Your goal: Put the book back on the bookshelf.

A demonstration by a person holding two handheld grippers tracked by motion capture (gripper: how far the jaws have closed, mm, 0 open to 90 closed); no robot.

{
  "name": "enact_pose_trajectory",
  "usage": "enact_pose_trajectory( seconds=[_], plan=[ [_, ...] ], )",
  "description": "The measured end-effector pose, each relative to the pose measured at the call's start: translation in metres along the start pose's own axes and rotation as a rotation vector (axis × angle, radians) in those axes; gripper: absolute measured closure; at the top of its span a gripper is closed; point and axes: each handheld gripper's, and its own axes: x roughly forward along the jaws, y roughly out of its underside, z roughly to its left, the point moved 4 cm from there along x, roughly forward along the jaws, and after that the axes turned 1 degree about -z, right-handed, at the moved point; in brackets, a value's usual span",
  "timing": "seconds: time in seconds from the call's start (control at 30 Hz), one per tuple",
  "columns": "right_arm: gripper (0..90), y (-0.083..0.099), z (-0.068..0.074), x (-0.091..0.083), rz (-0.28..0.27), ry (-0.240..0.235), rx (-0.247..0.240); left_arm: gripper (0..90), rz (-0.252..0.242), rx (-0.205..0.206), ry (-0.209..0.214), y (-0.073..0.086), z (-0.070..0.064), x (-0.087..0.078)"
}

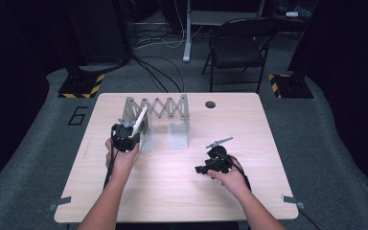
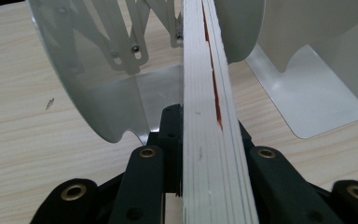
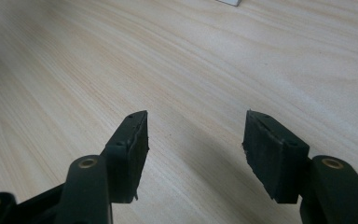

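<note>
A thin white book (image 2: 212, 116), its page edges streaked with red, stands on edge between the jaws of my left gripper (image 2: 207, 133), which is shut on it. Seen from the high view, the book (image 1: 139, 121) leans up and to the right from the left gripper (image 1: 126, 135), into the left end of a grey metal accordion rack (image 1: 165, 111). The rack's curved dividers (image 2: 88, 84) rise on either side of the book. My right gripper (image 1: 202, 168) hovers low over the bare table, right of centre. Its jaws (image 3: 196, 140) are open with nothing between them.
The light wooden table (image 1: 172, 191) has a round cable hole (image 1: 210, 104) near its far edge. Beyond the table are a black folding chair (image 1: 235, 48), floor cables (image 1: 158, 72) and two stands with yellow-black striped bases (image 1: 81, 86).
</note>
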Motion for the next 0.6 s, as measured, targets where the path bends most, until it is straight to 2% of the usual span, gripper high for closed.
enact_pose_trajectory(
  seconds=[0.1, 0.37, 0.6],
  plan=[
    [40.4, 0.0002, 0.0005, -0.0008, 0.006, -0.001, 0.011, 75.0, 0.002, -0.011, 0.005, 0.0001, 0.0004, 0.0025],
    [40.4, -0.0001, 0.0006, -0.0006, 0.005, 0.000, 0.011, 74.0, 0.031, -0.006, 0.008, 0.0023, 0.0001, 0.0071],
    [40.3, -0.0001, 0.0007, -0.0009, 0.005, 0.001, 0.011, 72.7, 0.027, -0.011, 0.009, 0.0032, 0.0024, 0.0066]
  ],
)
